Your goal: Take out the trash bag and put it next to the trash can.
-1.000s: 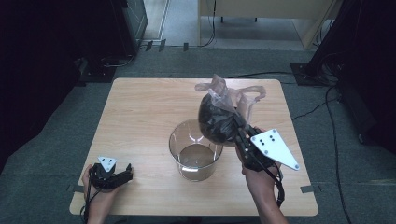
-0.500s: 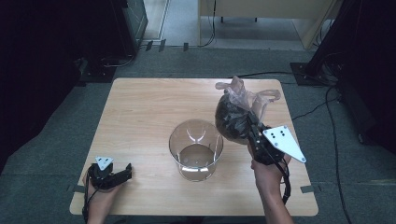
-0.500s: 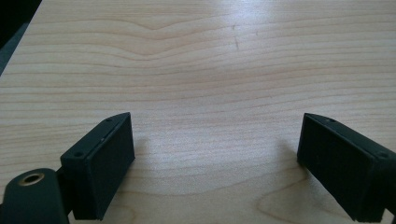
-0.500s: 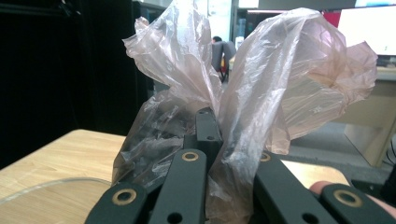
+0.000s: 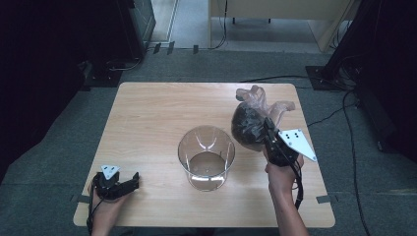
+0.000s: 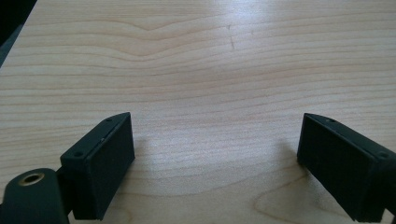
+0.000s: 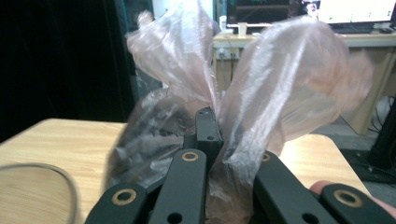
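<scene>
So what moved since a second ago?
The right gripper, shut on the bag, carried it from above the bowl out to the right and lower, so it now sits close to the table beside the bowl. The left gripper stayed open at the table's near left corner, and the bowl did not move.
</scene>
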`<state>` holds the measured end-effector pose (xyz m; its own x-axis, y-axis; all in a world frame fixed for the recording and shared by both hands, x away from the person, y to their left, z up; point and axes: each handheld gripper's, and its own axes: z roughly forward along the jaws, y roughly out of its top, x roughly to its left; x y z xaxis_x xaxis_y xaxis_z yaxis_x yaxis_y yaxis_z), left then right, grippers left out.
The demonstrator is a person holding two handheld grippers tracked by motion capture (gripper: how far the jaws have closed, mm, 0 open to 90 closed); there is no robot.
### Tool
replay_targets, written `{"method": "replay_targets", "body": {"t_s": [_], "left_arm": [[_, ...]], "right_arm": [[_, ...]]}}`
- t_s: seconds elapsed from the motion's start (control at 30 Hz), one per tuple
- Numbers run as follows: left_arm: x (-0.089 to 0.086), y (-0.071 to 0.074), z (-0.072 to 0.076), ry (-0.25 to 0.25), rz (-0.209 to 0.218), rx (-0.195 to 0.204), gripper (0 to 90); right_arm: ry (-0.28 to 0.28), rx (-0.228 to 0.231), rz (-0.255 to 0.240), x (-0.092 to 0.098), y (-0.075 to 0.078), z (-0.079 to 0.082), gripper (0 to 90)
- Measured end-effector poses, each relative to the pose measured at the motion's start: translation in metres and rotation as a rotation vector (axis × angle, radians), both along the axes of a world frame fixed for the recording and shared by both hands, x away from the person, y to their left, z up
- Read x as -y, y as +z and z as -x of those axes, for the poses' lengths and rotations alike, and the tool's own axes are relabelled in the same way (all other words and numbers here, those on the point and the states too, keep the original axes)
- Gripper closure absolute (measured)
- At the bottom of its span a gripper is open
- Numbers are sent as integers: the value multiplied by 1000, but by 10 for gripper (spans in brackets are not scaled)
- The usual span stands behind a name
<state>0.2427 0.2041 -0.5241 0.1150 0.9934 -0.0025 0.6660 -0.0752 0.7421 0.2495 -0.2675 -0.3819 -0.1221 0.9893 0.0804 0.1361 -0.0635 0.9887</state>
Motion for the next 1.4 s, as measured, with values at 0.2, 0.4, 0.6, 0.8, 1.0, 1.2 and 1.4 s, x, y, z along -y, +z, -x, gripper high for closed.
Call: {"method": "replay_targets", "body": {"t_s": [0.2, 0.4, 0.6, 0.8, 1.0, 1.2, 1.4], "left_arm": [[0, 0, 0, 1, 2, 1, 104], [0, 0, 0, 0, 1, 0, 104], [0, 0, 0, 0, 0, 0, 104], [0, 0, 0, -1, -1, -1, 104], [0, 0, 0, -1, -1, -1, 104], [0, 0, 0, -1, 0, -1, 104], [0, 0, 0, -1, 0, -1, 104]], "right_arm": [[-16, -43, 21, 0, -17, -16, 897], [40, -107, 43, -13, -39, -35, 896], [190, -127, 26, -23, -55, -43, 880], [269, -155, 12, -15, -69, -41, 843], [267, -190, 14, -7, -77, -36, 494], [260, -254, -19, -1, -82, -33, 237], [288, -251, 14, -2, -84, -23, 189]]}}
